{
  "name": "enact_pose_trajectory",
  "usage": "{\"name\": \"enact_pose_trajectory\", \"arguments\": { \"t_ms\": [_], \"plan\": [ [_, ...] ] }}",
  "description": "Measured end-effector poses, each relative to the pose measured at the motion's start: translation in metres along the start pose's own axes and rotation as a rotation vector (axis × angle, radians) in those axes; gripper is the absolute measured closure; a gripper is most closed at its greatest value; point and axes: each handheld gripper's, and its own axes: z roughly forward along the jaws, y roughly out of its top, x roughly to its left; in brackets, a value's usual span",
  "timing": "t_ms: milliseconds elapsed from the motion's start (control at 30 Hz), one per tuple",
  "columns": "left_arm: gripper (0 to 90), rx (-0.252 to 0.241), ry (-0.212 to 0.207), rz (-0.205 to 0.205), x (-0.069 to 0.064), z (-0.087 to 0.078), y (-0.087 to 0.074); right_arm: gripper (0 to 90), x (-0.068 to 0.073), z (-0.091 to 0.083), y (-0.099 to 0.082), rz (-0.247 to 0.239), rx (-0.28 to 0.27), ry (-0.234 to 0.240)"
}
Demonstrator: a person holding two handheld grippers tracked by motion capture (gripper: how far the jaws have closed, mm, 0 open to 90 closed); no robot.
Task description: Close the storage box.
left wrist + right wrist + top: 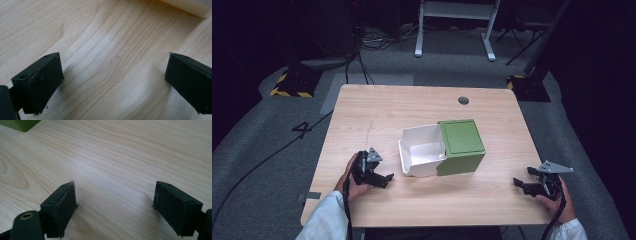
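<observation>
**Box untouched, both hand-held grippers idle**

No grip made yet; all handling is judged still to be done. The green box (461,145) is seen lying at the middle of the worktop (362,107), w/ a white inner tray (422,150) slid partway out toward the left edge, apparently empty. The left hand-held gripper (381,180) is rested near the front edge, jaws apart, nothing between. The right hand-held gripper (524,185) is held by the front right corner, jaws likewise apart & empty.

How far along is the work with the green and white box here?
Done: the white drawer sits partly slid out of the green box. In hand: nothing; the left hand-held gripper and right hand-held gripper rest open on the table. Any grasp is left.
</observation>
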Motion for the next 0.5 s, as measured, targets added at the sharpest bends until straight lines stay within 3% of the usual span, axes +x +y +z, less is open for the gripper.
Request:
{"name": "enact_pose_trajectory", "arguments": {
  "t_ms": [67,100,133,167,233,300,500],
  "plan": [
    [7.6,-0.005,-0.001,0.009,-0.002,-0.001,0.002,18.0,0.000,0.000,0.000,-0.001,0.000,0.001],
    [15.6,-0.007,-0.009,0.017,-0.003,-0.002,0.002,17.9,0.000,0.000,0.000,-0.006,-0.001,0.003],
    [17.0,-0.011,-0.009,0.053,-0.006,-0.004,0.003,18.0,0.000,0.001,0.000,-0.006,-0.001,0.004],
    [15.7,-0.011,-0.009,0.053,-0.006,-0.004,0.003,17.9,0.000,0.001,0.000,-0.006,-0.001,0.004],
    [16.0,-0.012,-0.062,0.082,-0.006,-0.007,0.002,17.9,0.000,0.001,0.000,-0.005,-0.001,0.004],
    [19.2,-0.019,-0.044,0.066,-0.006,-0.011,0.001,17.8,-0.001,0.001,0.001,-0.005,0.001,0.004],
    [23.2,-0.109,0.009,0.026,0.001,-0.030,0.003,17.8,0.000,0.001,0.001,-0.003,0.000,0.003]
  ]
}}
